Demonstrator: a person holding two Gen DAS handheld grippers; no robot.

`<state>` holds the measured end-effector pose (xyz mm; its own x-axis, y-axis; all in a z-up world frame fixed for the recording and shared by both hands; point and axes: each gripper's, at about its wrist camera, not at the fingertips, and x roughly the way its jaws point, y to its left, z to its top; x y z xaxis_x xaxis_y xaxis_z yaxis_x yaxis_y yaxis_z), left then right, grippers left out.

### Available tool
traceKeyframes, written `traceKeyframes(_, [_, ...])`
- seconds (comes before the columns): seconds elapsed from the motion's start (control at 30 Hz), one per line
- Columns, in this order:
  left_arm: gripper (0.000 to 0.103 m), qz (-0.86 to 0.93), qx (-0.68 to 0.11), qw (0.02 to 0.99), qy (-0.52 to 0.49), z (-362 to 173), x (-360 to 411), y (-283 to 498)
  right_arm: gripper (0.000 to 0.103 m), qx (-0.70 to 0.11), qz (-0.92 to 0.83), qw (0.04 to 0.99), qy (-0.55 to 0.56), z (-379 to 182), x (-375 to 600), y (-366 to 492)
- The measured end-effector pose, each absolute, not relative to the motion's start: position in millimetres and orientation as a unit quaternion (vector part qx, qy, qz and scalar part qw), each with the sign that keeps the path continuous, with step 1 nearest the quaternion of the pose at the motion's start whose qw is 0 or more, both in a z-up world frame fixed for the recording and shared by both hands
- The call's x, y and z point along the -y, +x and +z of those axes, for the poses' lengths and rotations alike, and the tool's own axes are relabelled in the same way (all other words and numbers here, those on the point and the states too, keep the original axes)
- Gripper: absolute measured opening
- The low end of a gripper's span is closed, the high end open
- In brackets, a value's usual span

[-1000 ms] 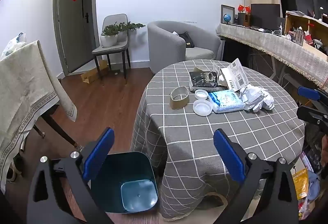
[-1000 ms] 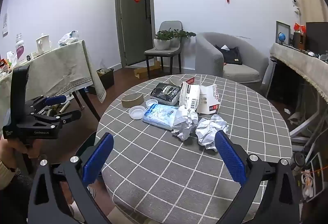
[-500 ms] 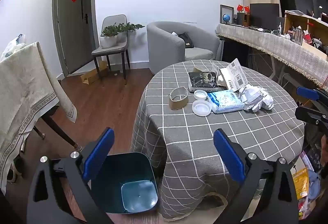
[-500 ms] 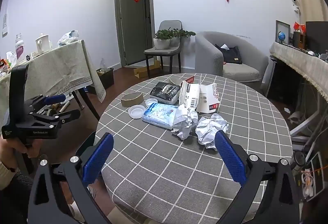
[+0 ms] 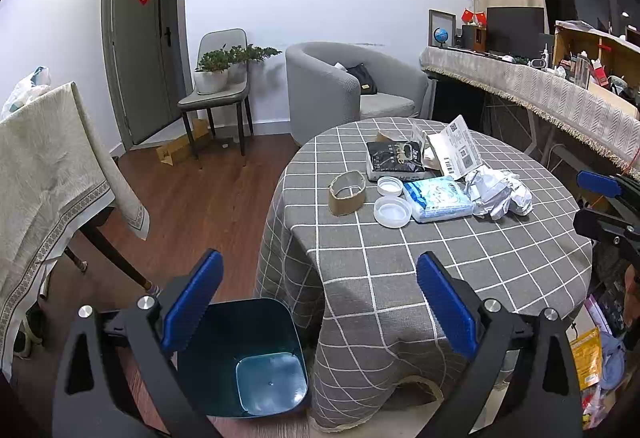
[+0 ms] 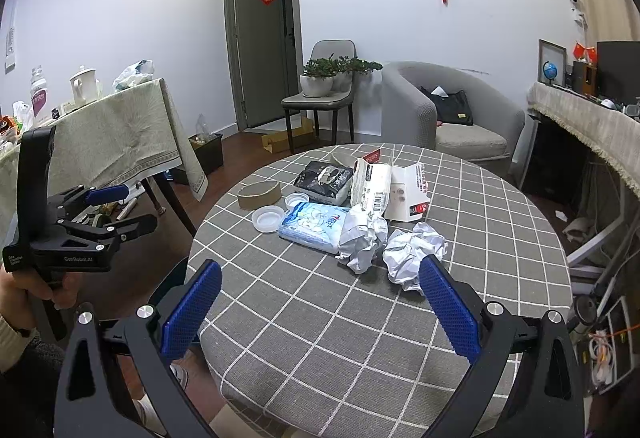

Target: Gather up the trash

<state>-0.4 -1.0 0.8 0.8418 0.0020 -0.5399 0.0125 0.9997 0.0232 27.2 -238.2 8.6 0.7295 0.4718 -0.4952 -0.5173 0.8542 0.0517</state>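
Two grippers, both spread wide and holding nothing: left gripper [image 5: 320, 302] low in its frame above the teal bin [image 5: 244, 358] at bottom centre, right gripper [image 6: 320, 306] low over the near edge of the round checked table [image 6: 500, 230]. Just beyond its right pad, two crumpled paper balls [image 6: 414, 252] touching each other. Further up, mid-frame, a blue-white tissue pack [image 6: 314, 224], two white lids [image 6: 267, 217], a tape roll [image 6: 259, 194], a black pouch [image 6: 324, 177] and an opened carton [image 6: 400, 189], clustered close. At far left, a hand [image 6: 28, 286] gripping the left tool's handle.
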Motion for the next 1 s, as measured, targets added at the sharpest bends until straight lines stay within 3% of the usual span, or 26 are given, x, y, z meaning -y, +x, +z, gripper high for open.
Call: traceKeyframes(1.0, [0.099,-0.010,-0.287,0.958,0.012,-0.1,4.0,-1.6,0.100,-0.255,0.263,0.929,-0.051,5.5,237.7,28.4])
